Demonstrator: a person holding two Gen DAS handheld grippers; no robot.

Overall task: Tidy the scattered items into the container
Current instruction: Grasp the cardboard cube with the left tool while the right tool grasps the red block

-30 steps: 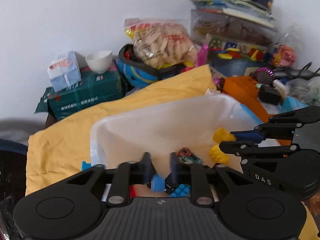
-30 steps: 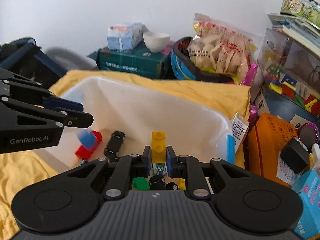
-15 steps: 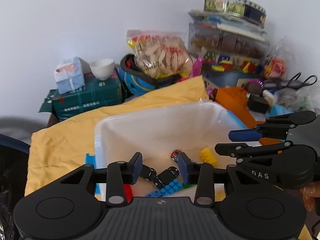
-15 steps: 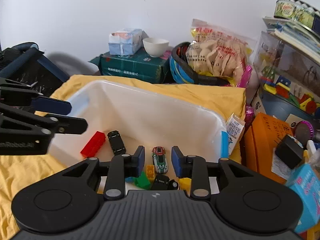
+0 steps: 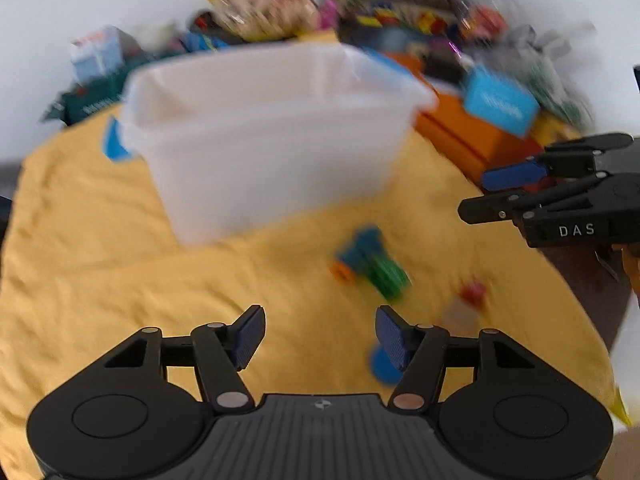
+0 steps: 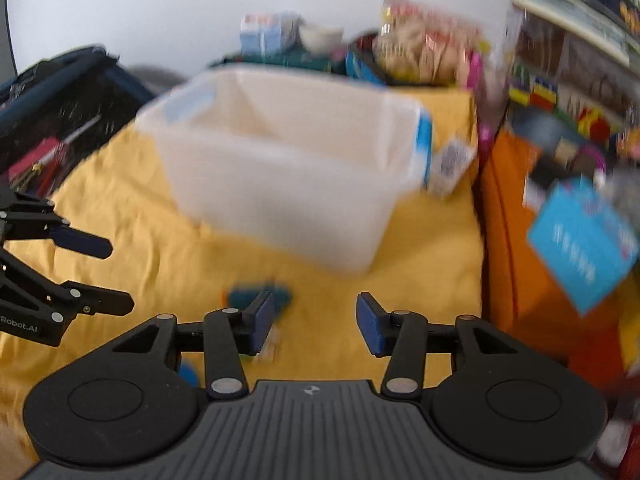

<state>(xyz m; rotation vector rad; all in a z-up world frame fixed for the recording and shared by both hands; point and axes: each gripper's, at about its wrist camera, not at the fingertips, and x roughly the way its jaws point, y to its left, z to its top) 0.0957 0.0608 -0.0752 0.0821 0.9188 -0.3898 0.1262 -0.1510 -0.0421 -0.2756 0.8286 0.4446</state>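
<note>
Both views are motion-blurred. The white plastic container [image 5: 276,148] [image 6: 288,184] stands on the yellow cloth [image 5: 100,272] [image 6: 132,216], ahead of both grippers. In front of it lies a blurred clump of blue, green and orange toy pieces [image 5: 370,266], a small red piece [image 5: 474,292] and a blue round piece [image 5: 384,366]. My left gripper [image 5: 320,338] hangs above bare cloth, jaws opening, nothing between them. My right gripper [image 6: 316,324] is also opening and empty; a blue-green toy [image 6: 256,298] shows behind its left finger. Each gripper appears at the edge of the other's view.
An orange box [image 6: 532,248] and a light blue packet [image 6: 584,240] crowd the right side. Snack bags, a green carton and stacked boxes [image 6: 568,60] line the back wall. A dark mesh basket [image 6: 52,108] stands at the left beyond the cloth.
Both grippers let their bricks go into the container, then pulled back and down toward the near cloth. Their jaws have opened wider, and the container now stands farther ahead.
</note>
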